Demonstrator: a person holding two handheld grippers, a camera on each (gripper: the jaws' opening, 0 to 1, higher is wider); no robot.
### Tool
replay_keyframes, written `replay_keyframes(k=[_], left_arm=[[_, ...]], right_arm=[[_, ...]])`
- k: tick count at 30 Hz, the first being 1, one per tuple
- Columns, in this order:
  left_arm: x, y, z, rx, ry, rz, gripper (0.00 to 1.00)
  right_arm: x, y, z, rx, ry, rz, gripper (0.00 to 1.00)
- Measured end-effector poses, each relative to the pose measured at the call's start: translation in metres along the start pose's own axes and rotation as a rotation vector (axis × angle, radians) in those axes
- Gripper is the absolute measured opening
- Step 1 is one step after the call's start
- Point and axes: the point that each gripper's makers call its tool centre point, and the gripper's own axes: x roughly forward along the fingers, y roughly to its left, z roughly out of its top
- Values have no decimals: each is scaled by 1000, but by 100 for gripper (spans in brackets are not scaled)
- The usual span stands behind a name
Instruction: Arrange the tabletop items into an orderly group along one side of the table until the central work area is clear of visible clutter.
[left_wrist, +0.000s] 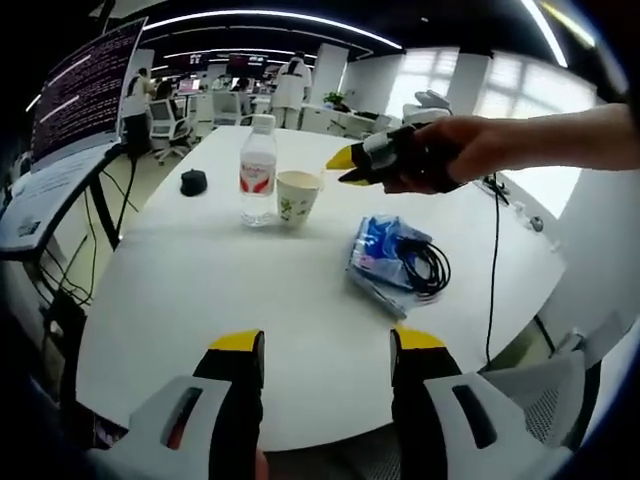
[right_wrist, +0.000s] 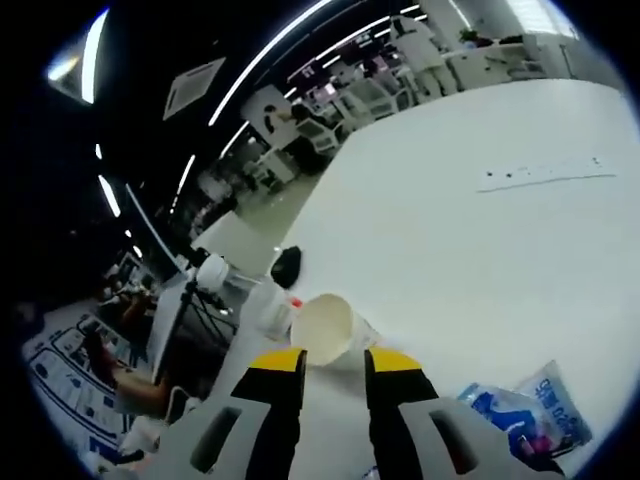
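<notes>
On the white table (left_wrist: 250, 330) a clear water bottle (left_wrist: 258, 170) with a red label stands next to a paper cup (left_wrist: 297, 196). A black mouse (left_wrist: 193, 182) lies to their left. A blue packet (left_wrist: 385, 255) with a coiled black cable (left_wrist: 425, 268) lies nearer me. My left gripper (left_wrist: 327, 345) is open over the near table edge, holding nothing. My right gripper (left_wrist: 345, 168), held by a hand, hovers just right of the cup's rim. In the right gripper view that gripper (right_wrist: 333, 362) has its jaws narrowly apart, with the cup (right_wrist: 325, 328) right ahead, the bottle (right_wrist: 262, 305) beside it and the packet (right_wrist: 535, 415) lower right.
A monitor on a stand (left_wrist: 85, 90) and a laptop (left_wrist: 30, 200) are at the left side. A black cord (left_wrist: 493, 260) hangs over the right edge. A white power strip (right_wrist: 545, 175) lies far across the table. Office chairs and desks stand beyond.
</notes>
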Motion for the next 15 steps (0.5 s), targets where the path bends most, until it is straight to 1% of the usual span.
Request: replay_keyframes(k=[1, 2, 4, 6, 8, 10, 12, 14, 15], left_arm=[[0, -2, -1, 10, 4, -2, 50], [0, -3, -1, 17, 7, -4, 50], [-2, -7, -1, 38, 15, -8, 50], [-2, -7, 2, 55, 18, -11, 50], [-1, -9, 4, 71, 21, -12, 50], [0, -10, 5, 90, 23, -15, 50], [2, -15, 10, 105, 24, -21, 50], [2, -19, 14, 120, 21, -25, 50], [2, -21, 18, 137, 20, -29, 50]], right_arm=[[-5, 2, -2, -2, -5, 3, 22], [-12, 3, -4, -25, -10, 11, 22], [-21, 6, -11, -95, 7, 34, 24], [-29, 1, -17, -155, 24, 46, 26], [-38, -3, -23, -174, 29, 50, 29], [-47, -7, -24, -184, 24, 57, 30], [-65, -11, -28, -199, 7, 55, 30], [-76, -14, -29, -206, -1, 53, 31], [-80, -23, -26, -212, -12, 49, 32]])
